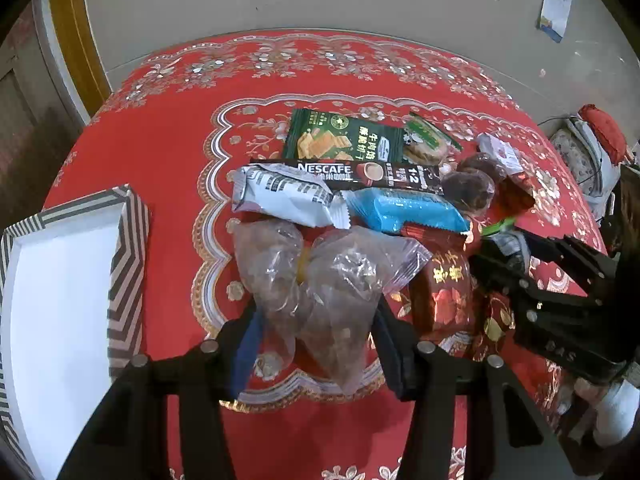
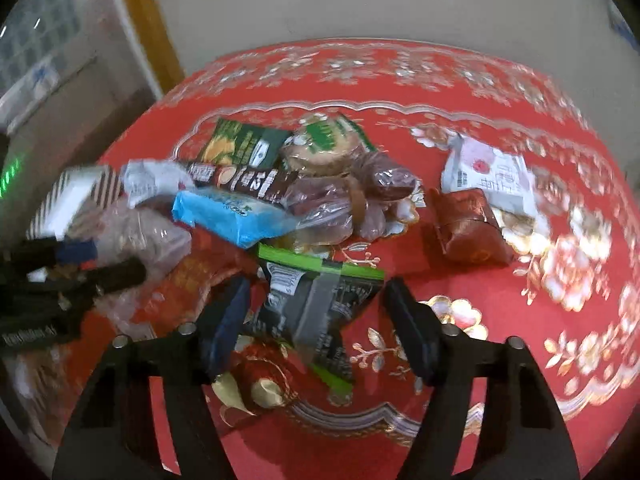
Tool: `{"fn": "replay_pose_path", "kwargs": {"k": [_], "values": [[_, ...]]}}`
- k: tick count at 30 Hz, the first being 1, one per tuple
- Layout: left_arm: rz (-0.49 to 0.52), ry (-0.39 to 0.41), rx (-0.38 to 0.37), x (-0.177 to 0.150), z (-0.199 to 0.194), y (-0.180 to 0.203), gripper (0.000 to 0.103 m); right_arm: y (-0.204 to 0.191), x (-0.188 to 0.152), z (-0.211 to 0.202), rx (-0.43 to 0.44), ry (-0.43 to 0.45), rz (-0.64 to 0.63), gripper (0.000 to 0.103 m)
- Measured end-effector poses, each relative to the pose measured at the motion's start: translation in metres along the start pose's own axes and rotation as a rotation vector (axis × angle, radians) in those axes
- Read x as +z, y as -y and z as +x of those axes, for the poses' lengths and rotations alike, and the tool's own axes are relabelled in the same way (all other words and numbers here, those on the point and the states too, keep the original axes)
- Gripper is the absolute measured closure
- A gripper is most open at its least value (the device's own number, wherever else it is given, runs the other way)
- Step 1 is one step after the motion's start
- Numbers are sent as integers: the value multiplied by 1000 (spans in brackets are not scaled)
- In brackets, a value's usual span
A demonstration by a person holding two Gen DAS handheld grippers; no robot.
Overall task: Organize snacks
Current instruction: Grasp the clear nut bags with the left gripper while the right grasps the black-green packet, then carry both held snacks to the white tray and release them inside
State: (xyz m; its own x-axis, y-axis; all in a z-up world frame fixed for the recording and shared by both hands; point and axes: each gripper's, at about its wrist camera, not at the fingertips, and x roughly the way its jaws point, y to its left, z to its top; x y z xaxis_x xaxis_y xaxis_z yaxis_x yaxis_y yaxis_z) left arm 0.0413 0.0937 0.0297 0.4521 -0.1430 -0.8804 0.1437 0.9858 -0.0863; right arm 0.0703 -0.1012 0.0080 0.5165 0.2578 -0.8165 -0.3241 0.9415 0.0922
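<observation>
Snacks are lying in a heap on the red floral surface (image 1: 168,152). Left claw (image 1: 316,344) is pinching a clear bag of brown treats (image 1: 320,292), its pads pressing both sides of the plastic. Right claw (image 2: 316,320) is straddling a dark packet with a green edge (image 2: 316,300), its left pad touching the wrapper and the right pad standing just clear. A striped box (image 1: 60,280) is sitting at the left edge.

Red floral tablecloth (image 1: 160,152); snack packets (image 1: 288,196) heaped mid-table (striped box (image 1: 128,248) alongside)
</observation>
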Motion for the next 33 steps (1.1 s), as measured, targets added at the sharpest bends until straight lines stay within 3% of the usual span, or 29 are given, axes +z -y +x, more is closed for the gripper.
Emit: {"fn": "replay_pose_path", "kwargs": {"k": [1,3,9,17,33], "values": [[-4,1,-1,-1,-1,-1,49,2,-1,-1,-5,0,-11,53],[-12,5,-9,-5,-4,-2,50,13,-5,-6,26,4,17,59],[-11,34,-39,-18,-21,1,50,26,-21,-26,34,35,28,59],[-35,66,-75,-32,-42,-2,50,14,-32,-54,53,76,13,59],[-52,150,-25,-48,-74,-13,50,-36,-38,-58,98,71,-60,59]]}}
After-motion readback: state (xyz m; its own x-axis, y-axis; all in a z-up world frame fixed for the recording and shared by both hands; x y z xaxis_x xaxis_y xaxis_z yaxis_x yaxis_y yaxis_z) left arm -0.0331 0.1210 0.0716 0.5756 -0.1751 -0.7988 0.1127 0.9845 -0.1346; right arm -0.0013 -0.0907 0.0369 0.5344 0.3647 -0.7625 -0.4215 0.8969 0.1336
